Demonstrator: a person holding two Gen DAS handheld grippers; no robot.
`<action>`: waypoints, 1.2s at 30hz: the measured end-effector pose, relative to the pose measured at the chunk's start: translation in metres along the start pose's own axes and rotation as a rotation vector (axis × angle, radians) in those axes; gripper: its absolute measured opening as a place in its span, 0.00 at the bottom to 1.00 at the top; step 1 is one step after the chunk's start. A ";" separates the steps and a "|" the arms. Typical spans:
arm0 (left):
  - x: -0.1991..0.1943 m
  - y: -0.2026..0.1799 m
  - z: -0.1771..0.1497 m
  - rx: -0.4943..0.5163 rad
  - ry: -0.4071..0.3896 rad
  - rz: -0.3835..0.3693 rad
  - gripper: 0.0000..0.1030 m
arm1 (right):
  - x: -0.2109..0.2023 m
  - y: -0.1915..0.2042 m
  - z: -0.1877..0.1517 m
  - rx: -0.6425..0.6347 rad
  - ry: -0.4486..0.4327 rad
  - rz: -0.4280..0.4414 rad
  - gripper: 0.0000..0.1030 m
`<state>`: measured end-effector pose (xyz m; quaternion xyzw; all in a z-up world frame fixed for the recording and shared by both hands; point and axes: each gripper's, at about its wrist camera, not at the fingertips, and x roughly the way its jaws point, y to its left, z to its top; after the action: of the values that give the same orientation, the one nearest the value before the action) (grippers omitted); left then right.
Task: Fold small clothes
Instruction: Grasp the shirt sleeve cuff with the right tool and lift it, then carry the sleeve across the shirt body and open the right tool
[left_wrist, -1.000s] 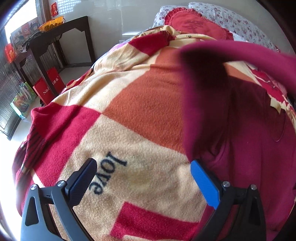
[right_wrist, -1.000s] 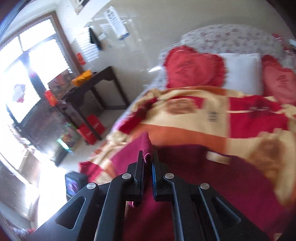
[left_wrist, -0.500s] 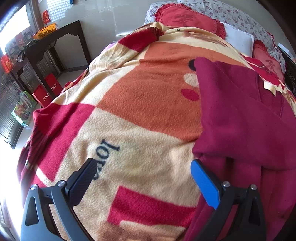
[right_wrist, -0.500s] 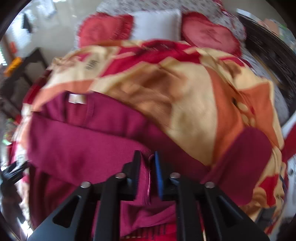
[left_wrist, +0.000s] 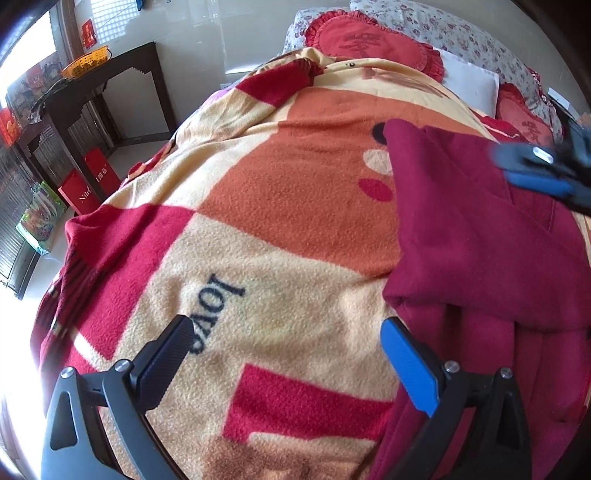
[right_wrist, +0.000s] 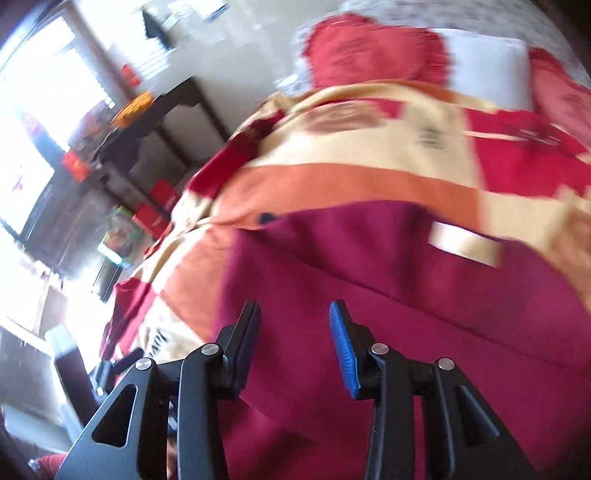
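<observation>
Released from the right claw (right_wrist: 293, 345), the maroon garment (left_wrist: 476, 236) now lies on the bed with one sleeve folded across its body; half a second ago that claw was pinched shut on a fold of it. Its jaws now stand a moderate way apart with nothing between them, hovering just above the cloth, though motion blur hides whether the tips brush the fabric. From the left wrist view the same claw shows as a blurred blue and black shape at the far right, over the garment's upper part.

Nearest the left camera, the left claw (left_wrist: 284, 354) is spread wide and holds nothing. One finger is black and ribbed, the other carries a smooth blue pad. Both hang over the fleece blanket (left_wrist: 258, 229), with the garment's folded edge just beside the blue pad.

Soft and matte, the garment has a pale label (right_wrist: 463, 243) at its neck. Beneath it, the blanket is nubby, patterned in cream, orange and red blocks, with the word "love" printed in dark letters.

Farther off, frilled red heart-shaped cushions (left_wrist: 369, 40) and a white pillow (left_wrist: 467, 83) rest at the head of the bed. A dark wooden desk (left_wrist: 110, 74) stands by the wall.
</observation>
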<state>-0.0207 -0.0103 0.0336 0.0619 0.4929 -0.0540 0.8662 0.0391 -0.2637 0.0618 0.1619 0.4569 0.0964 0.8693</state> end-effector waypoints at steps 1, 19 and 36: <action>0.002 0.000 0.001 -0.002 0.003 -0.002 1.00 | 0.012 0.011 0.004 -0.011 0.012 0.008 0.19; 0.014 0.020 0.004 -0.046 0.019 -0.039 1.00 | 0.094 0.083 0.031 -0.158 0.050 -0.012 0.00; -0.003 -0.007 -0.008 0.042 0.005 -0.126 1.00 | 0.068 0.008 0.049 -0.085 0.077 -0.018 0.26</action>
<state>-0.0298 -0.0162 0.0321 0.0488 0.4969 -0.1186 0.8583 0.1183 -0.2439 0.0387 0.1169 0.4868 0.1142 0.8581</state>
